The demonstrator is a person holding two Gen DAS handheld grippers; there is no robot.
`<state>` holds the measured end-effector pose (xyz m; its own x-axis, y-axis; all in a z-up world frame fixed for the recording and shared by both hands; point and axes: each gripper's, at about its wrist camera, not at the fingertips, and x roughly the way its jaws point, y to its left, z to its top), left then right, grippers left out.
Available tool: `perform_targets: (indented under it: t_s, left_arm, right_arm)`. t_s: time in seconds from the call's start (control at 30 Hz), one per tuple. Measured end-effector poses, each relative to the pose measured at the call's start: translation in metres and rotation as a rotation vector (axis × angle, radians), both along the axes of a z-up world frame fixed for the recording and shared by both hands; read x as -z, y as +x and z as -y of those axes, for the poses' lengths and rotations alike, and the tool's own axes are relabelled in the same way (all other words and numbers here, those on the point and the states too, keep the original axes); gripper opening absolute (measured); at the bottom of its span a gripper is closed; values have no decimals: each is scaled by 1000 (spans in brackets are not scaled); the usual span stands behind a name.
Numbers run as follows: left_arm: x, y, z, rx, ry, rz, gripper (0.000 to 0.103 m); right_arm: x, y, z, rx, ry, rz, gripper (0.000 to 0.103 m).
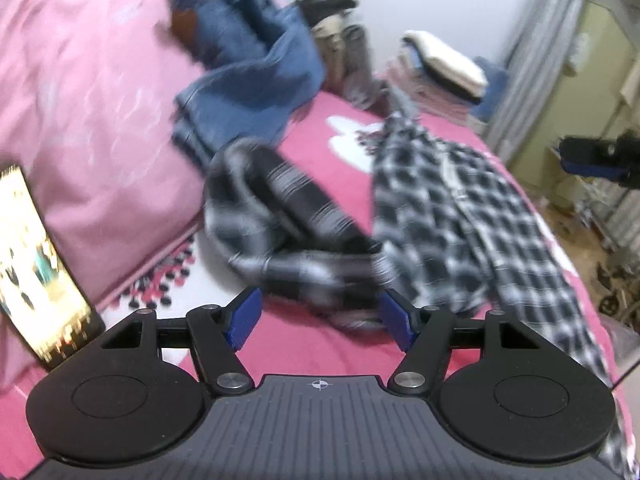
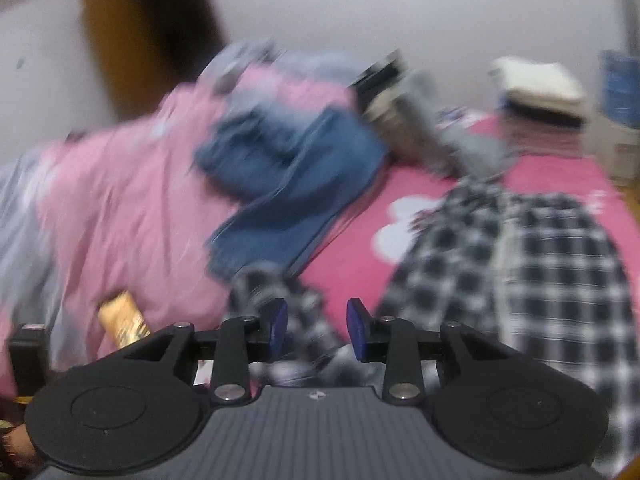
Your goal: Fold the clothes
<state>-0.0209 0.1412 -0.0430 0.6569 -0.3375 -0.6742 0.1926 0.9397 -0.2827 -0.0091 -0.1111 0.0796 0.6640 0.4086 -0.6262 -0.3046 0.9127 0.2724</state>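
Left wrist view: left gripper spread wide, blue pads apart, nothing between them. Plaid shirt lies crumpled on the pink bedspread just ahead of the pads, one part bunched dark at centre, the rest trailing right toward the bed edge. Jeans lie beyond it, draped against a pink quilt. Folded stack sits at the far end. Lit phone leans at left.

Right wrist view, blurred: right gripper partly open and empty, hanging above the shirt.
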Motion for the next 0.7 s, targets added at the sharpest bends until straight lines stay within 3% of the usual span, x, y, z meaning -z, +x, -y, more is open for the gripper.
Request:
perform_targets:
  t_s: [0.13, 0.27, 0.5, 0.7]
  left_arm:
    - [21, 12, 4, -96, 8, 41, 66]
    - [35, 32, 3, -193, -5, 49, 66]
    - [54, 58, -1, -267, 17, 45, 66]
    - [70, 60, -11, -306, -1, -13, 63]
  right_arm:
    - [24, 12, -42, -85, -39, -22, 35]
    - [46, 23, -71, -150, -109, 19, 36]
    - [71, 76, -106, -224, -160, 7, 36]
    - [106, 134, -141, -266, -194, -77, 46]
